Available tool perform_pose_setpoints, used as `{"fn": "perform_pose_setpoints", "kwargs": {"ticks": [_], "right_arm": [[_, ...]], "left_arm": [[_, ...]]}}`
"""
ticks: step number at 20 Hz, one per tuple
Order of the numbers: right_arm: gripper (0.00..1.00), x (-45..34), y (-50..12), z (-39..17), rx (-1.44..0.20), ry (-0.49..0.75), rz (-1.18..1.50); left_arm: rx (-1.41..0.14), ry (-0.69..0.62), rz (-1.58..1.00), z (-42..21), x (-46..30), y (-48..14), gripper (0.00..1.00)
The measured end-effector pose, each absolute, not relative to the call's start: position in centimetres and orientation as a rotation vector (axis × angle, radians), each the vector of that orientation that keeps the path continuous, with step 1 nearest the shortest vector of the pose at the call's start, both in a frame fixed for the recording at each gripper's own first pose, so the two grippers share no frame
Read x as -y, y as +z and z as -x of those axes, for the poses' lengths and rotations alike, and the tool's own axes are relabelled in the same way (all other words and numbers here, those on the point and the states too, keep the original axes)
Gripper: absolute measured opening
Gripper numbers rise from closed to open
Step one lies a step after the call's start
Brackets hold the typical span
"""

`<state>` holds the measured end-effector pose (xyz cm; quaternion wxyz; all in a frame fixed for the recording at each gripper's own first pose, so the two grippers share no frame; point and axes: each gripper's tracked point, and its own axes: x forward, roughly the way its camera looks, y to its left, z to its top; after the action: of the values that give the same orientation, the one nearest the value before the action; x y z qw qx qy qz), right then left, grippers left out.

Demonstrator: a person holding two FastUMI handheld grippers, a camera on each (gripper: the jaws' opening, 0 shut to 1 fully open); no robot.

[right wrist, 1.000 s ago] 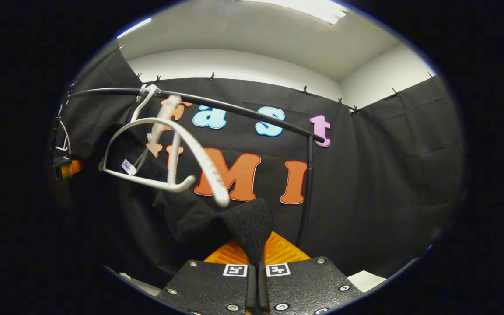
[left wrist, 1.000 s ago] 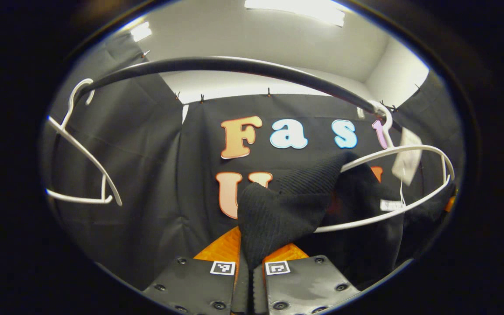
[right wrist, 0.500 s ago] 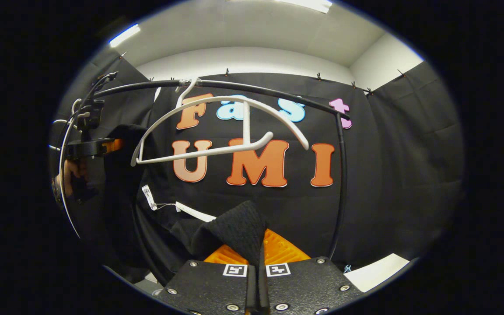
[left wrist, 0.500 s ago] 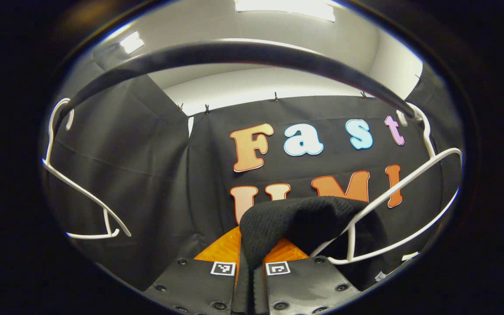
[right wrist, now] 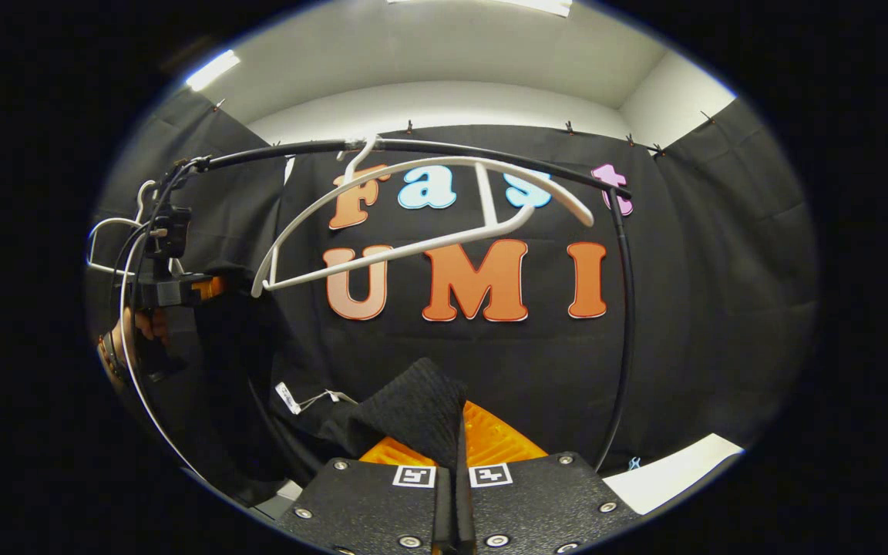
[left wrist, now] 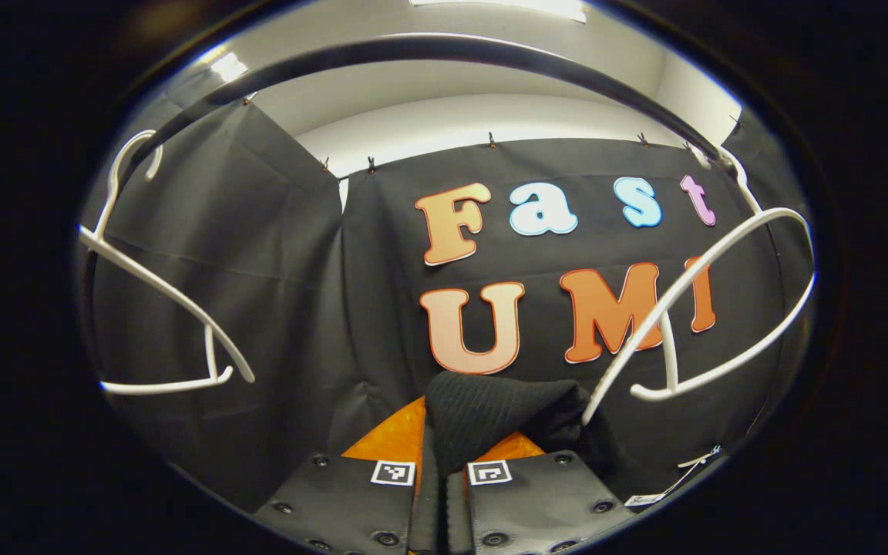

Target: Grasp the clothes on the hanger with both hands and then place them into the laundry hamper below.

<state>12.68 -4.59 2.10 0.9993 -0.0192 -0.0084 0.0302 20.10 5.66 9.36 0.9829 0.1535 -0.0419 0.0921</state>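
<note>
Both grippers, left (left wrist: pixel 438 482) and right (right wrist: pixel 455 482), are closed on the black garment (right wrist: pixel 413 408), below the bare hanger (right wrist: pixel 421 208).

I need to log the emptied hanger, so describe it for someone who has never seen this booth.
Find the black rail along the top. Two white hangers hang there; pick the bare hanger nearer the rail's upright post, directly above the black garment, not the other hanger beside the hand.

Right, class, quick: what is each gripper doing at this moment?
Left gripper: closed on the black knit garment.
Right gripper: closed on the same black knit garment.
</note>
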Motion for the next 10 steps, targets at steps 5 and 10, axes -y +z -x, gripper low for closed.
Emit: {"fn": "perform_pose_setpoints", "kwargs": {"ticks": [5,10], "right_arm": [[0.02,1.7,0.5,-11.6,-0.029,0.129,0.029],[0.02,-1.8,-2.3,-11.1,-0.092,0.208,0.031]], "left_arm": [[-0.042,0.162,-0.283,-16.2,-6.6,3.9,0.11],[-0.14,0.147,-0.264,-13.0,-7.3,-1.6,0.11]]}}
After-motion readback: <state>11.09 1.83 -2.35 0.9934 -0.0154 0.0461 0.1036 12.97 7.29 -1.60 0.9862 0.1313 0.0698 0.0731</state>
